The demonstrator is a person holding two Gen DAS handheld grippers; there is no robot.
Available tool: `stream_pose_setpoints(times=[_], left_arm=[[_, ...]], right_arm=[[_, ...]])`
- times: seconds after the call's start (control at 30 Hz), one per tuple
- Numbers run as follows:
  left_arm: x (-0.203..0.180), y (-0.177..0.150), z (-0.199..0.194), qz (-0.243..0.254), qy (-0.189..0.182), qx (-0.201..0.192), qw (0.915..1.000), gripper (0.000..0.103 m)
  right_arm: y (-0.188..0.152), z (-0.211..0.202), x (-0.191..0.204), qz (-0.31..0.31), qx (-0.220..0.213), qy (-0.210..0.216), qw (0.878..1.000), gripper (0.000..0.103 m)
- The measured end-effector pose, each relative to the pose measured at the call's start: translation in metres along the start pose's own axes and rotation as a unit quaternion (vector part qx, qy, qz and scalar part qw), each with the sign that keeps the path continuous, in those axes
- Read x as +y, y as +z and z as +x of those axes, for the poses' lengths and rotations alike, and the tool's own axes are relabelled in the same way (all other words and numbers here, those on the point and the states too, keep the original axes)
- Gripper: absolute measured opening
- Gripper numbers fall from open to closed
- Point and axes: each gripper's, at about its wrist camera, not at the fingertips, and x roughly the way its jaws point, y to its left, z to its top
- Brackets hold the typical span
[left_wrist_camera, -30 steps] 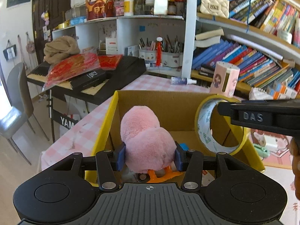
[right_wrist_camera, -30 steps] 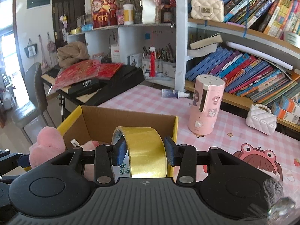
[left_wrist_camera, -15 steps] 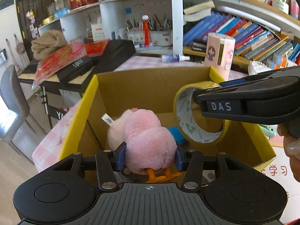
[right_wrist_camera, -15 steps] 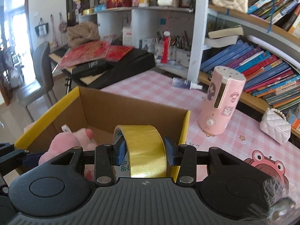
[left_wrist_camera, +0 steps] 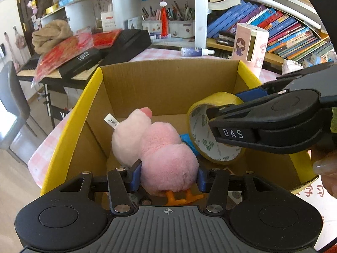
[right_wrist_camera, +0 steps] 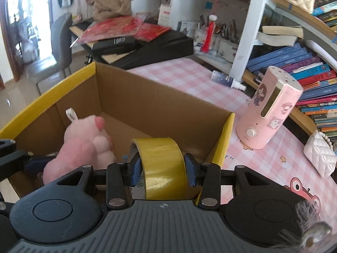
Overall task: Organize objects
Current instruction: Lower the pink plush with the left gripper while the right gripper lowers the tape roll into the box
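A pink plush chick (left_wrist_camera: 160,149) with orange feet sits low inside the yellow-rimmed cardboard box (left_wrist_camera: 88,97), and my left gripper (left_wrist_camera: 167,178) is shut on its rear. A roll of yellow tape (right_wrist_camera: 161,164) is clamped by my right gripper (right_wrist_camera: 161,169), held upright inside the box's right half. In the left wrist view the tape roll (left_wrist_camera: 212,145) hangs close to the right of the plush, with the right gripper's black body reaching in from the right. The plush (right_wrist_camera: 80,149) also shows at the left of the right wrist view. A blue object (left_wrist_camera: 187,139) lies on the box floor between them.
The box (right_wrist_camera: 227,126) stands on a pink checked tablecloth (right_wrist_camera: 189,78). A pink humidifier (right_wrist_camera: 267,113), a white quilted purse (right_wrist_camera: 320,156) and a small spray bottle (right_wrist_camera: 227,80) lie beyond it. Bookshelves rise at the right; a keyboard piled with red packets (left_wrist_camera: 69,50) stands at the left.
Both grippers have sunk into the box with their loads. The plush now rests lower near the floor, and the tape roll has dropped beside it on the right.
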Motion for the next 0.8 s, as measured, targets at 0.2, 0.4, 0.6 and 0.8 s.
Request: stream_pose_setpoints(times=[0.2, 0.4, 0.6, 0.8], left_arm=[[0.0, 0.001, 0.003, -0.002, 0.0, 0.007, 1.0, 0.05], [0.001, 0.002, 0.008, -0.008, -0.001, 0.015, 0.9999, 0.051], [0.002, 0.002, 0.012, -0.013, -0.001, 0.024, 0.9996, 0.052], [0.002, 0.002, 0.014, -0.015, -0.001, 0.028, 0.9995, 0.052]], right_arm=[[0.006, 0.005, -0.001, -0.009, 0.0, 0.002, 1.0, 0.04], [0.008, 0.009, 0.0, -0.017, -0.002, -0.002, 1.0, 0.04], [0.008, 0.006, -0.002, -0.008, -0.008, 0.004, 1.0, 0.04], [0.01, 0.008, 0.002, -0.02, -0.01, 0.009, 1.0, 0.04]])
